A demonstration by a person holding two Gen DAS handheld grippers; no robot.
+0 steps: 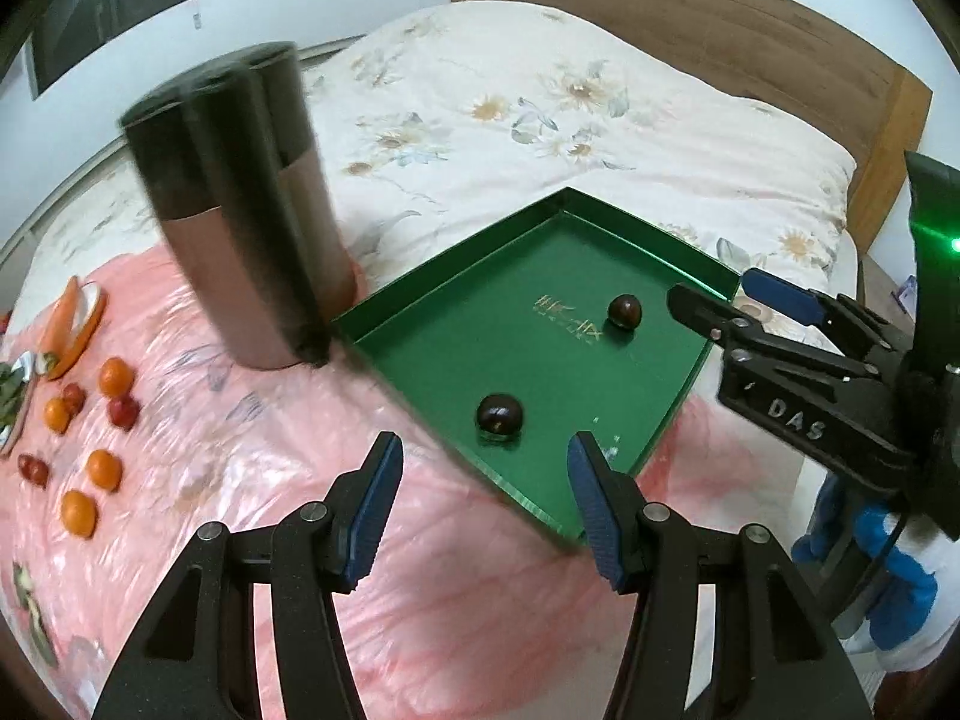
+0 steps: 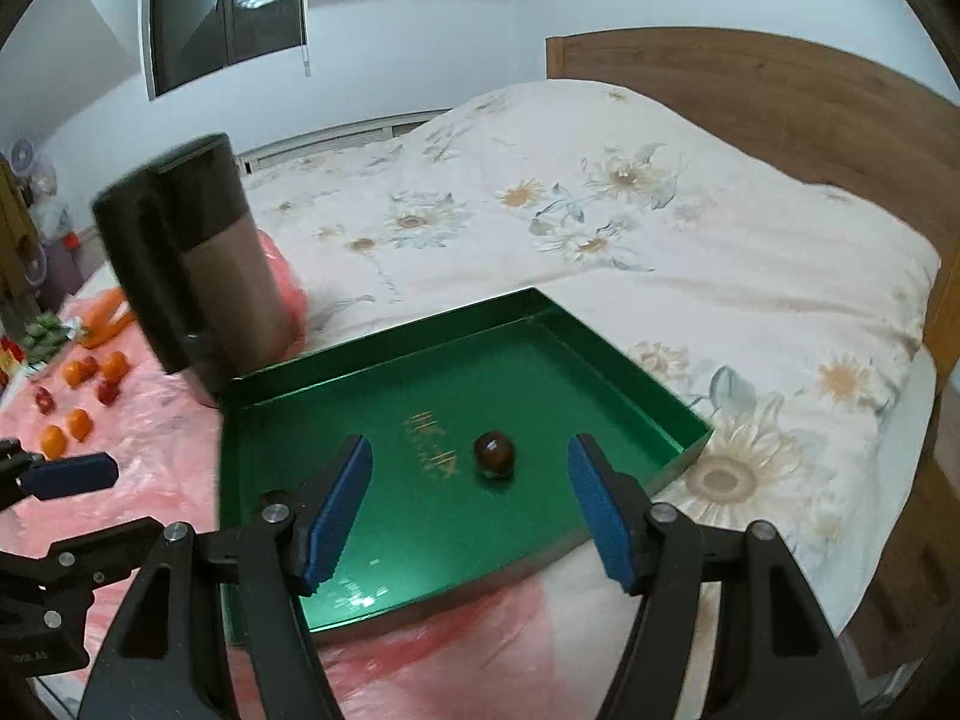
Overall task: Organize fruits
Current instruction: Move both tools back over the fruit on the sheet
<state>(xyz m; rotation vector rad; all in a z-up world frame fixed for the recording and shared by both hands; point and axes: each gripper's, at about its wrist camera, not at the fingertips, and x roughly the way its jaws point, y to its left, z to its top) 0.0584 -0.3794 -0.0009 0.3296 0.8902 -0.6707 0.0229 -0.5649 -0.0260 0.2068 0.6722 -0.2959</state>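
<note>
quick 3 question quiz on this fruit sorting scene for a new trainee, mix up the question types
1. True or false: the left gripper is gripping a dark fruit.
2. How many dark fruits lie in the green tray: A one, B two, C four?
3. Fill in: the orange fruits lie on the ____ plastic sheet.

Key:
1. False; its jaws are open and empty, as are those of the right gripper.
2. B: near fruit, far fruit.
3. Pink.
</note>
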